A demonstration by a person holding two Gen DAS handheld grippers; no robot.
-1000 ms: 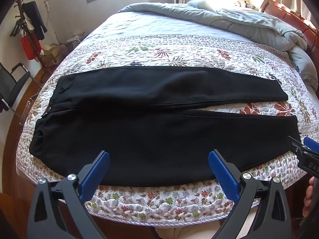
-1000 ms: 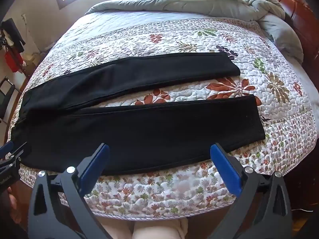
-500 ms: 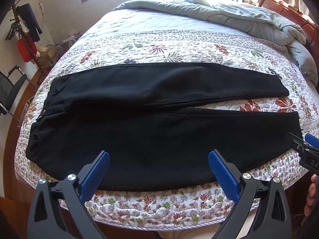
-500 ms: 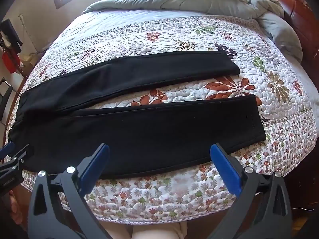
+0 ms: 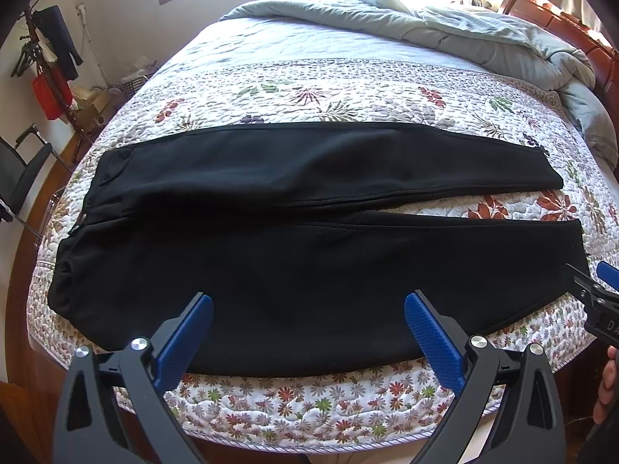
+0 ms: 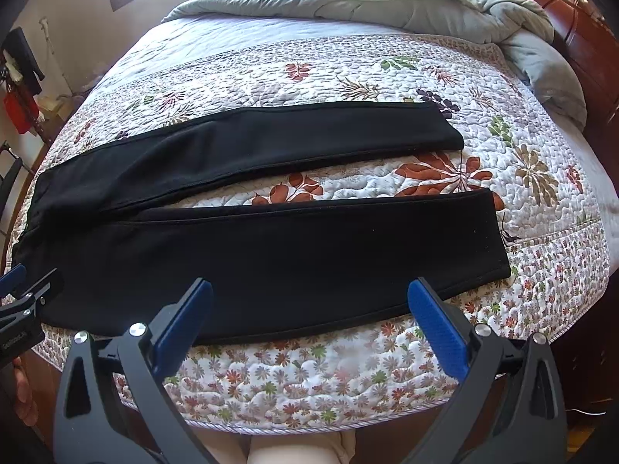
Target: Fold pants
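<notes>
Black pants (image 5: 294,239) lie flat across the floral quilt, waistband at the left, both legs stretched to the right with a narrow gap between them. My left gripper (image 5: 309,332) hovers open over the near leg close to the waist end, holding nothing. In the right wrist view the pants (image 6: 271,247) show their two hems at the right. My right gripper (image 6: 309,332) is open above the bed's front edge near the lower leg, empty. Each gripper shows at the other view's edge.
The floral quilt (image 5: 309,89) covers the bed, with a rumpled grey duvet (image 5: 464,34) at the far side against a wooden headboard (image 6: 580,50). A chair (image 5: 19,170) and a coat rack (image 5: 50,69) stand left of the bed.
Both grippers have drifted forward and slightly up over the bed, so the pants sit a little lower in each view. The pants have not moved, and both grippers stay open.
</notes>
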